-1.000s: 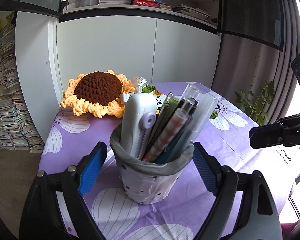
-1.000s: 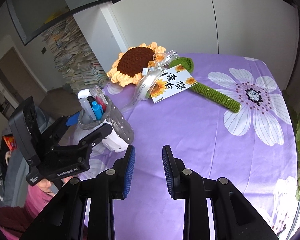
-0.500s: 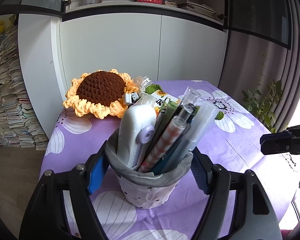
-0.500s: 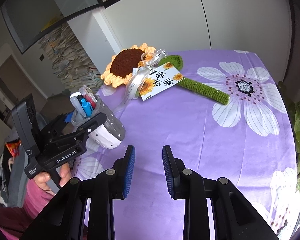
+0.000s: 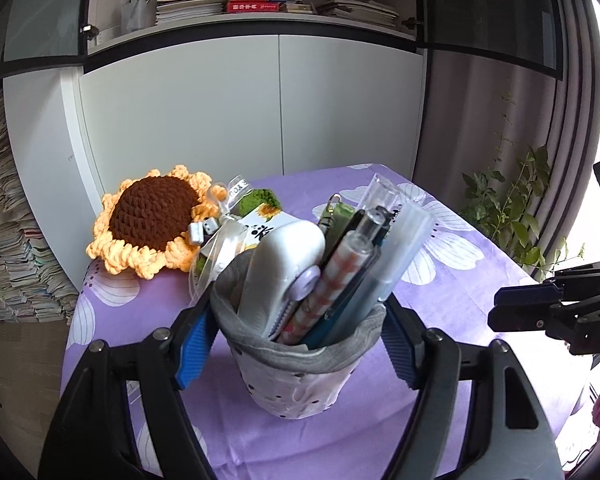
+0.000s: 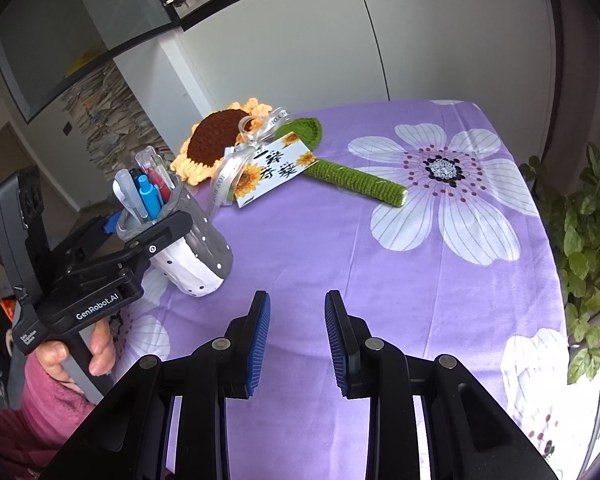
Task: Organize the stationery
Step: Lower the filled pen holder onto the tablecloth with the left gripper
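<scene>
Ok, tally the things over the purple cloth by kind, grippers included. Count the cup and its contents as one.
pen cup: 1
crochet sunflower: 1
card: 1
grippers: 2 (left gripper shut on the pen cup, right gripper open)
total: 5

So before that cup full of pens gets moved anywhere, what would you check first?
1. Left gripper shut on the pen cup, pads on both sides: ok.
2. Cup upright: not ok, it leans in the right wrist view.
3. Pens seated inside, though they jut well above the rim: ok.
4. Right gripper empty and apart from the cup: ok.
5. Bare tablecloth nearby to set it down: ok.
6. Cup bottom off the table: cannot tell.
</scene>
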A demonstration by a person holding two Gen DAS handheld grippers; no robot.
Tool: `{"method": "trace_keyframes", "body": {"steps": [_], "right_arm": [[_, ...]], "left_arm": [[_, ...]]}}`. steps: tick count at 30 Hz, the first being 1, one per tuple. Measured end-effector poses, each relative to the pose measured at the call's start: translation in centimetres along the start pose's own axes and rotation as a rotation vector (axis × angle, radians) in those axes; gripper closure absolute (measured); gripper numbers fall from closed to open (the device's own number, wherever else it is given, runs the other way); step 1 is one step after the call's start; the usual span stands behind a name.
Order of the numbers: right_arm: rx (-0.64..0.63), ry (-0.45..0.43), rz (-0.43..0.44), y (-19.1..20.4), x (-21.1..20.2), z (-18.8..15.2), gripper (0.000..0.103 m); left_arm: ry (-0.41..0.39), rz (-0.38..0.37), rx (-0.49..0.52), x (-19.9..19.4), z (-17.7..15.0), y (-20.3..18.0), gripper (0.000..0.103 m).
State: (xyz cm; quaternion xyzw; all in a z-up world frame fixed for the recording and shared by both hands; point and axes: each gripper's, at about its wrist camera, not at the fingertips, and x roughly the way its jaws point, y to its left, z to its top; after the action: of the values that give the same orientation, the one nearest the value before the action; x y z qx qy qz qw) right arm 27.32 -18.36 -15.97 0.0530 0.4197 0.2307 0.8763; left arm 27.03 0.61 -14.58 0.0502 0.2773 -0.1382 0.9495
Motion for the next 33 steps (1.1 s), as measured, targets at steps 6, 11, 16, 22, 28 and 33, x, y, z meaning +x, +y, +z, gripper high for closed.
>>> {"method": "trace_keyframes", "body": {"steps": [6, 11, 16, 22, 28, 33], "right_arm": [[0.03, -0.019, -0.004, -1.8, -0.8, -0.3, 0.074], [0.063, -0.034, -0.011, -3.2, -1.3, -0.6, 0.074], [0.056, -0.04, -0.03, -3.6, -1.4, -0.7, 0.074], [0.054, -0.045, -0.037, -3.6, -1.2, -0.8, 0.074], [0.042, -0.043, -0.037, -3.1, -0.8, -0.6, 0.074], [0.045, -0.039, -0.041, -3.0, -0.7, -0.6, 0.074]], "left_arm": [[0.01, -0.021, 0.042, 1.8, 1.1, -2.7, 0.031], [0.023, -0.028, 0.057, 3.2, 1.6, -4.0, 0.031], [0.029, -0.03, 0.043, 3.9, 1.8, -4.3, 0.031], [0.051, -0.034, 0.029, 4.4, 1.6, -4.3, 0.031], [0.058, -0.042, 0.024, 4.6, 1.4, -4.3, 0.031], [0.054, -0.049, 0.025, 4.8, 1.3, -4.4, 0.031]]}}
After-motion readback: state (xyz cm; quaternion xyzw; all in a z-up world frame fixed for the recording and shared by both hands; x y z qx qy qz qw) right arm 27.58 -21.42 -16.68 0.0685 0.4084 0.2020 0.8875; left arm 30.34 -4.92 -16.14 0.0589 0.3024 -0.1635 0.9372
